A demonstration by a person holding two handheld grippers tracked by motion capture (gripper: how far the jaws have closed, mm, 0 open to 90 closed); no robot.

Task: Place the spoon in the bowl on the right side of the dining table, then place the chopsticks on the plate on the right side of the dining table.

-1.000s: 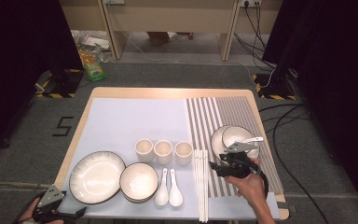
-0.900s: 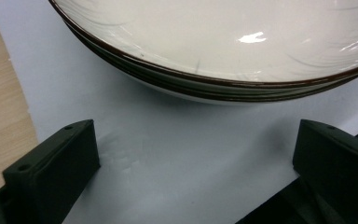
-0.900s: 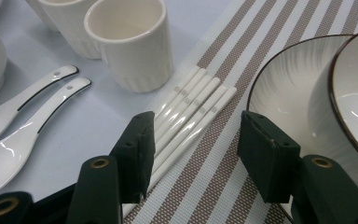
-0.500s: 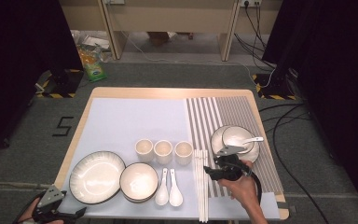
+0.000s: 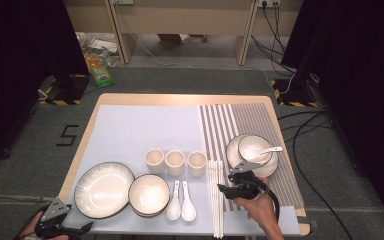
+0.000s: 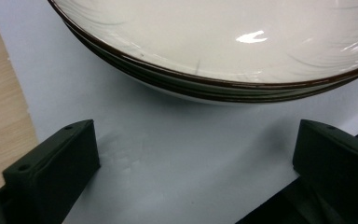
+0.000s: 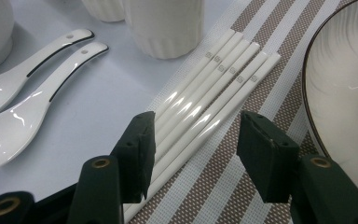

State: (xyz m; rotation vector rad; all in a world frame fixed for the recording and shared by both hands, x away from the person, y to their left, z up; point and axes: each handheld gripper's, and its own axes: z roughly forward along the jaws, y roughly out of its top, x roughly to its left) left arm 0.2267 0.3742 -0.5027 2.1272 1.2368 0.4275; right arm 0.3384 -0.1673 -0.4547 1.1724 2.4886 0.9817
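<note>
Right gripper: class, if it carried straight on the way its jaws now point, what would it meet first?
Most likely the white chopsticks: the right gripper stands open, jaws astride the bundle on the striped mat. How far above them it hangs is unclear.

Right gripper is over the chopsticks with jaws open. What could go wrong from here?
1. The white chopsticks lie tight side by side between the open jaws of the right gripper, so closing may catch several or scatter them.
2. A ribbed cup stands just past their tips; a push forward could knock it.
3. The bowl rises close beside the right-hand jaw and could get bumped.
</note>
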